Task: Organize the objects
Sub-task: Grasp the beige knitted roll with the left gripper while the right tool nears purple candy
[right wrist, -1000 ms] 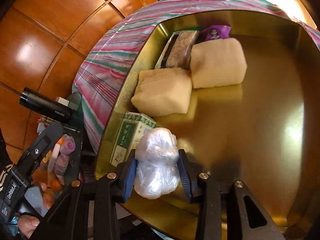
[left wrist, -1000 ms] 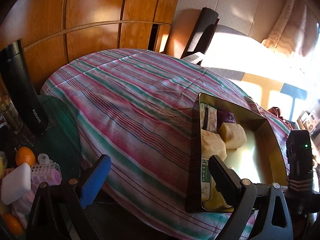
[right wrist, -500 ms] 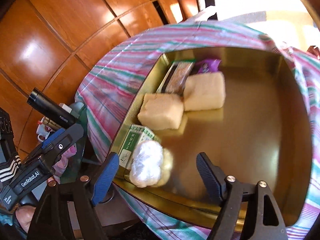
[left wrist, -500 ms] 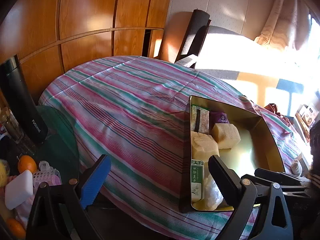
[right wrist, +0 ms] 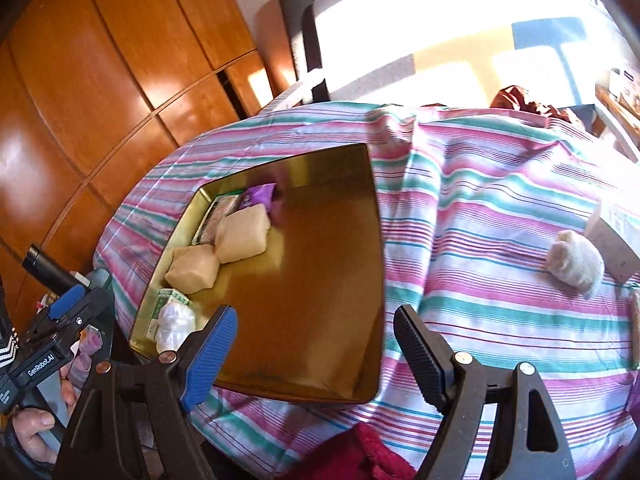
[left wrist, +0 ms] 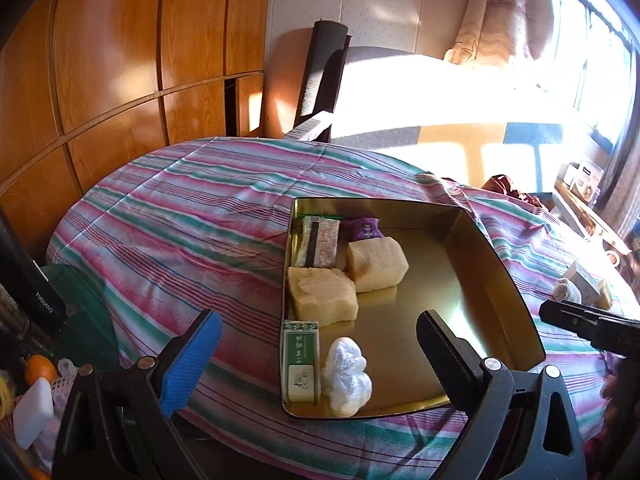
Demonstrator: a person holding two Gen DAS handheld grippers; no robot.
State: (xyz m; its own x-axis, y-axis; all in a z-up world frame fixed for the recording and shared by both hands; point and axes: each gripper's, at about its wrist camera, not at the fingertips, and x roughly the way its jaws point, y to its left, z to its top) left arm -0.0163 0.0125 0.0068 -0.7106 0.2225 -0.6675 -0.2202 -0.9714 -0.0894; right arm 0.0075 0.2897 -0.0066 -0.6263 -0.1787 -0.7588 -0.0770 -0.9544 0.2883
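A gold tin tray (left wrist: 460, 264) lies on the striped tablecloth (left wrist: 180, 216). Along its left side sit a green box (left wrist: 301, 360), a white plastic-wrapped bundle (left wrist: 346, 376), two pale blocks (left wrist: 322, 296), a striped packet (left wrist: 322, 240) and a purple packet (left wrist: 366, 230). My left gripper (left wrist: 318, 318) hovers open above the tray's near left corner, holding nothing. My right gripper (right wrist: 315, 312) is open and empty over the tray (right wrist: 320, 280), well apart from the bundle (right wrist: 174, 322).
On the cloth right of the tray lie a whitish wrapped ball (right wrist: 576, 266) and a pale box (right wrist: 612, 236). A side table at the left holds a black flask (left wrist: 28, 280), an orange (left wrist: 39, 368) and a white block (left wrist: 32, 412). A dark chair (left wrist: 324, 64) stands behind.
My right gripper opened, left the white bundle in the tray beside the green box, then drew back, up and to the right. My left gripper pulled back and rolled a little.
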